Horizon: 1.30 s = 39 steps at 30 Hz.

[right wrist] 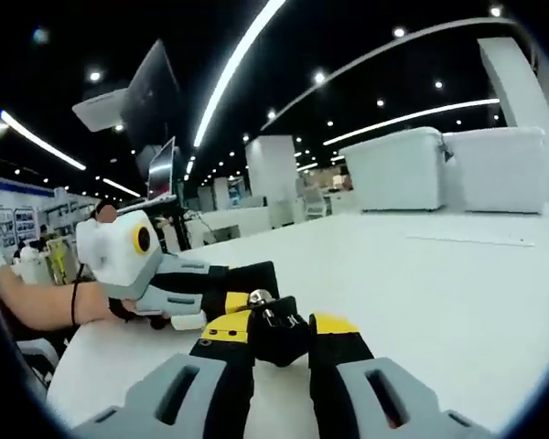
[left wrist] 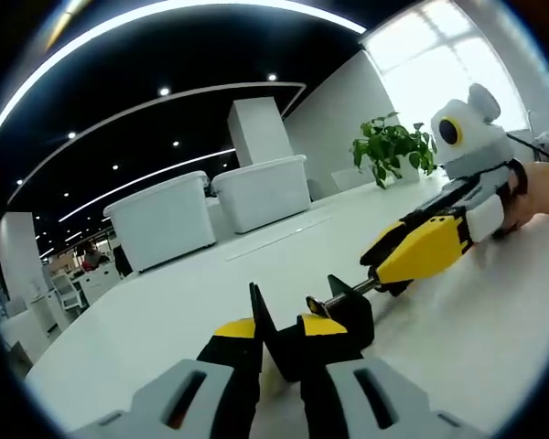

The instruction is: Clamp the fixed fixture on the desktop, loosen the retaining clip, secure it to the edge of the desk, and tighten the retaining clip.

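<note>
A black clamp fixture (left wrist: 288, 346) sits between my left gripper's (left wrist: 282, 329) yellow-tipped jaws, which are shut on its body just above the white desk (left wrist: 183, 311). Its threaded screw (left wrist: 348, 293) runs up and right into the yellow jaws of my right gripper (left wrist: 389, 270), which close around the screw's end. In the right gripper view, my right gripper (right wrist: 279, 326) is shut on the black fixture (right wrist: 279, 337), whose silver knob (right wrist: 260, 296) sticks up. My left gripper (right wrist: 242, 283) reaches in from the left, gripping the far side.
Two white lidded bins (left wrist: 165, 219) (left wrist: 261, 192) stand at the back of the desk, also seen as bins (right wrist: 398, 169). A potted plant (left wrist: 389, 146) stands far right. A person's forearm (right wrist: 37, 306) and a monitor (right wrist: 156, 101) are at the left.
</note>
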{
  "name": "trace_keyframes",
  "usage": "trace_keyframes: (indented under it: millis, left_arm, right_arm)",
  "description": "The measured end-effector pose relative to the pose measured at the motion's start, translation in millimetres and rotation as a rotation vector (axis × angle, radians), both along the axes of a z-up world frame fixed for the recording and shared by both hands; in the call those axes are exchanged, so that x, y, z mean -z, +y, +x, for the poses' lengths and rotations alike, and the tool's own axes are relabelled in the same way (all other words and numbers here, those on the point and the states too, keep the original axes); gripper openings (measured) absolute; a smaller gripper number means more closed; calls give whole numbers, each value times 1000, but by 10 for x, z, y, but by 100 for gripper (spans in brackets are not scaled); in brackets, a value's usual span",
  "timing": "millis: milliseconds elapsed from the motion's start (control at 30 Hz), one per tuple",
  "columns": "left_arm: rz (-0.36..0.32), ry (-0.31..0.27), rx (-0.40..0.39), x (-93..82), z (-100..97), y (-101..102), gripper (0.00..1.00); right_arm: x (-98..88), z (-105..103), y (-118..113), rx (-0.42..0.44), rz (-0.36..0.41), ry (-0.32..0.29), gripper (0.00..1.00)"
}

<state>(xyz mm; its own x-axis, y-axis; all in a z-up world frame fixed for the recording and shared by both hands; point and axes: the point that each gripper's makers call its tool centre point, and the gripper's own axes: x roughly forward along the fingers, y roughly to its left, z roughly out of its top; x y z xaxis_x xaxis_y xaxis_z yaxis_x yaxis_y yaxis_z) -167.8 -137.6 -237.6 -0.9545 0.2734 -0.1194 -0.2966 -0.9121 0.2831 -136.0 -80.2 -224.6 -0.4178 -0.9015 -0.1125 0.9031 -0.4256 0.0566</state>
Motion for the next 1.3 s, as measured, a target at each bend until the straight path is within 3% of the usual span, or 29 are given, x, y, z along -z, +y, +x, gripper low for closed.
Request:
trace_keyframes:
  millis: [233, 500, 600, 667, 800, 867, 1000, 1200, 1300]
  left_arm:
    - [-1, -1, -8, 1, -3, -21, 15]
    - [0, -1, -10, 0, -5, -29, 15]
    - [0, -1, -10, 0, -6, -29, 15]
    - [0, 0, -10, 0, -5, -29, 15]
    - [0, 0, -10, 0, -3, -29, 15]
    - [0, 0, -9, 0, -1, -29, 15]
    - [0, 0, -9, 1, 1, -28, 15]
    - [-2, 1, -5, 1, 7, -19, 15]
    - [-2, 1, -4, 0, 5, -16, 15]
  right_arm:
    - [-20, 41, -30, 8, 81, 196, 21]
    - [-23, -21, -51, 13, 103, 242, 22]
    - [-8, -76, -34, 34, 95, 187, 25]
    - [-21, -269, 11, 61, 69, 138, 28]
    - [-38, -244, -5, 25, -2, 16, 28]
    - [16, -219, -16, -5, 13, -18, 29]
    - [18, -261, 7, 4, -6, -57, 28]
    - [156, -267, -13, 4, 45, -112, 28]
    - [115, -208, -11, -17, 12, -133, 26]
